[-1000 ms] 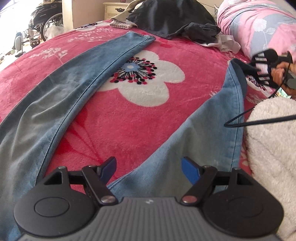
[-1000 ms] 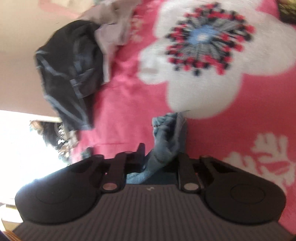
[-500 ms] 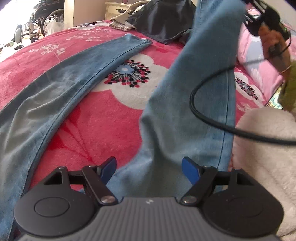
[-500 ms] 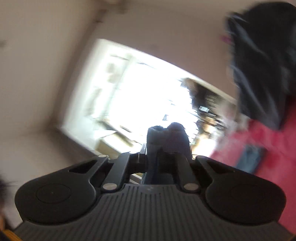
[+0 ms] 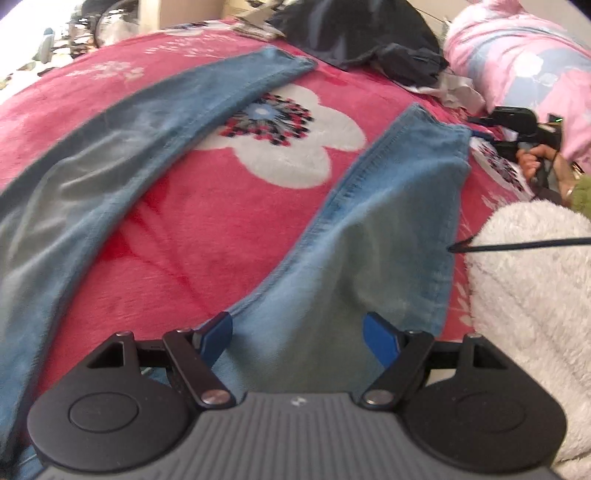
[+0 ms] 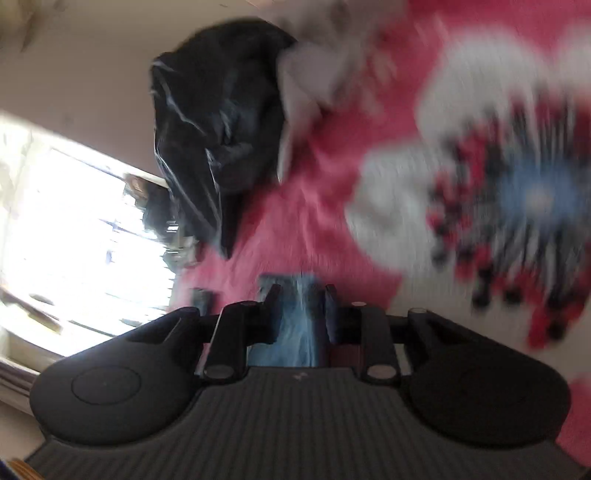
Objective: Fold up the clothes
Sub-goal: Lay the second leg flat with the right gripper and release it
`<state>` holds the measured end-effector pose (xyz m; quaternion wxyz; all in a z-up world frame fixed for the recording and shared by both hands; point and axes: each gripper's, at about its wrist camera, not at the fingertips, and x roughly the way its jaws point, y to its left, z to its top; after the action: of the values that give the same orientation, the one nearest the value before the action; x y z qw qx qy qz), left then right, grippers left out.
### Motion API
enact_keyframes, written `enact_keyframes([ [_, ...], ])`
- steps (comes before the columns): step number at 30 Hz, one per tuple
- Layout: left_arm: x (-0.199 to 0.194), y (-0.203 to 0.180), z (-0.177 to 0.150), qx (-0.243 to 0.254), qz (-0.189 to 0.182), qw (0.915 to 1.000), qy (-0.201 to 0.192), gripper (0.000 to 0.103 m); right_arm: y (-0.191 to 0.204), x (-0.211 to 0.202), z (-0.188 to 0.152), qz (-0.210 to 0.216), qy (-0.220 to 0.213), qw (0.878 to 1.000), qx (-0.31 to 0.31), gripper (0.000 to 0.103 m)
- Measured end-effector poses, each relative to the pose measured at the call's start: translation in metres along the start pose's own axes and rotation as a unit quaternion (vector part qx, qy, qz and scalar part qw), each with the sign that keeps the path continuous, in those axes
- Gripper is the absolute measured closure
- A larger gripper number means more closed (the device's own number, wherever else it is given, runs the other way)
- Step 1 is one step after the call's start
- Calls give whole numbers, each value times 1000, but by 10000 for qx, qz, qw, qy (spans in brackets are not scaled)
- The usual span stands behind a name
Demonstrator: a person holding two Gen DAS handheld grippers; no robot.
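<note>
Blue jeans (image 5: 388, 221) lie spread on the pink flowered blanket (image 5: 207, 236), the left leg (image 5: 147, 129) stretching to the far left and the right leg's hem (image 5: 436, 125) at the far right. My left gripper (image 5: 299, 332) hangs open over the thigh of the right leg, its blue pads (image 5: 218, 332) clear of the cloth. My right gripper (image 5: 476, 125), held by a hand, sits at that hem's corner. In the blurred right wrist view its jaws (image 6: 301, 295) are opening, with the denim (image 6: 301, 325) still lying between them.
A pile of dark clothes (image 5: 354, 33) lies at the back of the bed, seen too in the right wrist view as dark clothes (image 6: 218, 129). A pink flowered quilt (image 5: 517, 55) is at the far right. A white fluffy sleeve (image 5: 528, 295) and a black cable (image 5: 517, 245) fill the right side.
Half a second ago the right gripper held the right leg high in the air; the leg now lies flat on the blanket and that gripper's fingers have parted. The left gripper has stayed put.
</note>
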<state>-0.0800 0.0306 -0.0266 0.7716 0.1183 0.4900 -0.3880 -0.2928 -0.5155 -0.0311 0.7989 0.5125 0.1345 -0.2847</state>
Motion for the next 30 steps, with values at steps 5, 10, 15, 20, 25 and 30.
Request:
enact_keyframes([
  [5, -32, 24, -18, -270, 509, 9983, -112, 24, 66, -8, 15, -63, -271, 9886, -1477, 77],
  [10, -35, 50, -31, -518, 747, 9958, -33, 24, 119, 31, 1, -372, 761, 9554, -2830, 49],
  [15, -21, 56, -31, -456, 717, 9964, 68, 24, 110, 76, 6, -903, 1016, 9508, -2783, 46],
  [20, -6, 50, -30, -134, 598, 9980, 147, 24, 85, 124, 4, -1289, 1555, 9458, -2542, 31],
  [25, 7, 44, -29, 220, 488, 9981, 308, 26, 80, 126, -2, -980, 1926, 9383, -2700, 25],
  [30, 9, 38, -30, 466, 628, 9966, 259, 51, 98, 119, -20, -989, 2201, 8913, -3839, 63],
])
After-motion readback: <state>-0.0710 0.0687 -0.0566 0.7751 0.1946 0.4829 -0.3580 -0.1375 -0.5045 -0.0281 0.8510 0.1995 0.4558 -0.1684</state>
